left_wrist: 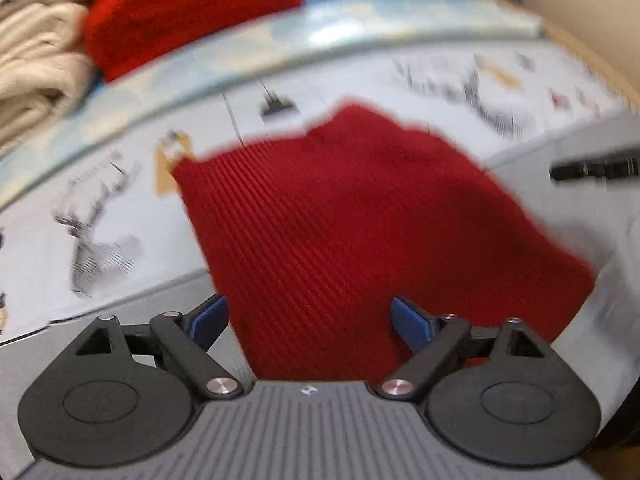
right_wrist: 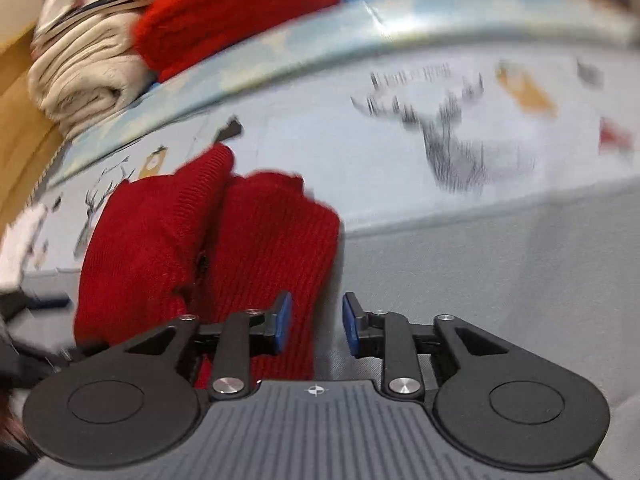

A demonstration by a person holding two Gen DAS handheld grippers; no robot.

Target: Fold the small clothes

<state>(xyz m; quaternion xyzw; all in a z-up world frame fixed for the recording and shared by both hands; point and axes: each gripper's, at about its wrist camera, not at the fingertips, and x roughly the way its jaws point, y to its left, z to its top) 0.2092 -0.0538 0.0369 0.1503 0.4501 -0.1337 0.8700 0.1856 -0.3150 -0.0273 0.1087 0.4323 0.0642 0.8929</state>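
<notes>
A dark red ribbed knit garment [left_wrist: 360, 220] lies on the pale printed cloth [left_wrist: 100, 216]. My left gripper [left_wrist: 310, 320] is open and empty, its blue pads wide apart just above the garment's near edge. In the right wrist view the same garment [right_wrist: 192, 240] lies folded over on itself at the left. My right gripper [right_wrist: 316, 322] is open and empty, with its left pad over the garment's right edge and its right pad over the grey cloth. Both views are blurred by motion.
A folded bright red garment [left_wrist: 192, 12] and folded cream clothes [left_wrist: 36, 60] are stacked at the far left, also in the right wrist view [right_wrist: 236, 12]. A light blue strip [left_wrist: 320, 36] runs along the back. A black gripper part [left_wrist: 596, 170] shows at the right edge.
</notes>
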